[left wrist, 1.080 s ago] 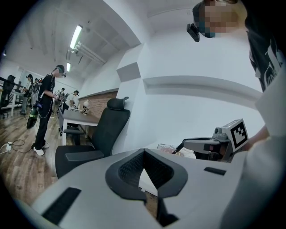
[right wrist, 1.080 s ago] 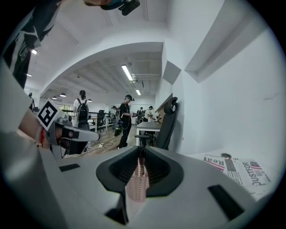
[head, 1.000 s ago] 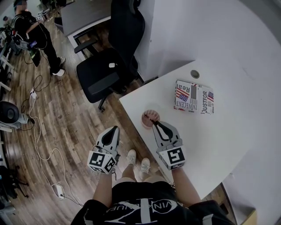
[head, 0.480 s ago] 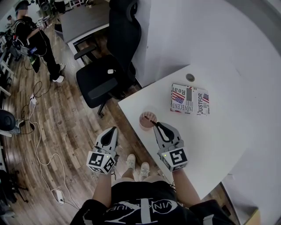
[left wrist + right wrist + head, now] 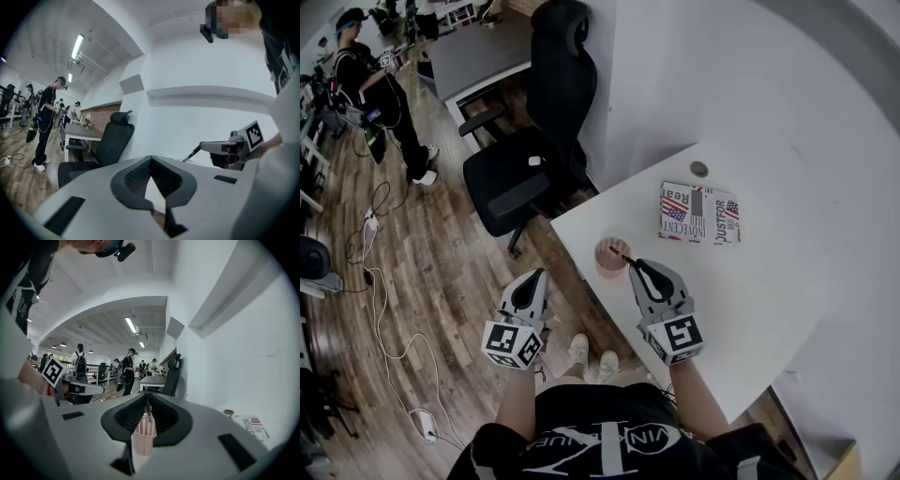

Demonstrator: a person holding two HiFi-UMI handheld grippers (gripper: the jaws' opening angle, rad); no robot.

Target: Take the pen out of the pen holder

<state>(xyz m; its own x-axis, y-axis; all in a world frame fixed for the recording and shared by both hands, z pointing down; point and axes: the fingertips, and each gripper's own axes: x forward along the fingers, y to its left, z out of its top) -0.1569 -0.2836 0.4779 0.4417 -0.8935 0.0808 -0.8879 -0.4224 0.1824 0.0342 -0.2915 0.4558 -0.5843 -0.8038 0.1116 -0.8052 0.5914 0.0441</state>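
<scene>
Pen [image 5: 619, 253] pinched between right gripper's [image 5: 635, 265] closed fingers, over pink pen holder [image 5: 605, 260].

Pink lattice pen holder [image 5: 607, 259], black pen [image 5: 620, 253], white table [image 5: 750, 300], flag-printed box [image 5: 698, 213] beyond the grey right hand-held gripper [image 5: 634, 266].

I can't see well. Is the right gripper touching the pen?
Touching: the right gripper view shows the right gripper shut on the pen, pinched at its tips.

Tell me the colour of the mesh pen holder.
Pale pink mesh pen holder, clearest in the right gripper view.
</scene>
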